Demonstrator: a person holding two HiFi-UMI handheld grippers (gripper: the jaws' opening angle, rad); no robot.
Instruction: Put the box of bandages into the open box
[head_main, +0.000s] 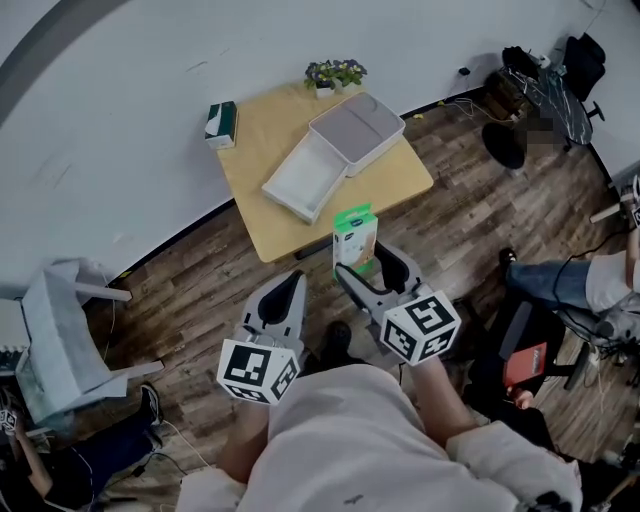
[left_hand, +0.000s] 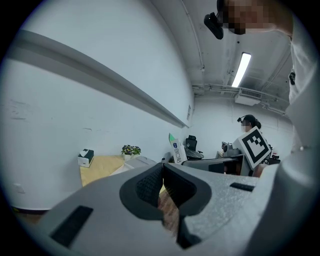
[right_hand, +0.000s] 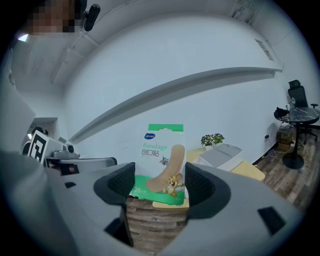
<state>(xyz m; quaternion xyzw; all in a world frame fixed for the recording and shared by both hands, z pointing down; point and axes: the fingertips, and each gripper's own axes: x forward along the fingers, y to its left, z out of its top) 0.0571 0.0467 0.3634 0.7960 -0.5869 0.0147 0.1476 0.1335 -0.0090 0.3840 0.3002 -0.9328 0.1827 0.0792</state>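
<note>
The bandage box (head_main: 355, 236), white and green with a cartoon plaster on its front (right_hand: 163, 159), stands upright between the jaws of my right gripper (head_main: 363, 263) (right_hand: 160, 183), which is shut on its lower part. It hangs over the wooden floor, just short of the table's near edge. The open box (head_main: 330, 152) lies on the small wooden table (head_main: 258, 140), its two white halves side by side; in the right gripper view the open box (right_hand: 220, 154) shows behind the bandages. My left gripper (head_main: 290, 286) (left_hand: 162, 172) is shut and empty, left of the right one.
A green tissue box (head_main: 221, 124) sits at the table's far left corner and a small potted plant (head_main: 335, 73) at its back edge. A white wall runs behind the table. A grey chair (head_main: 62, 335) stands at the left; seated people and office chairs (head_main: 580, 60) are at the right.
</note>
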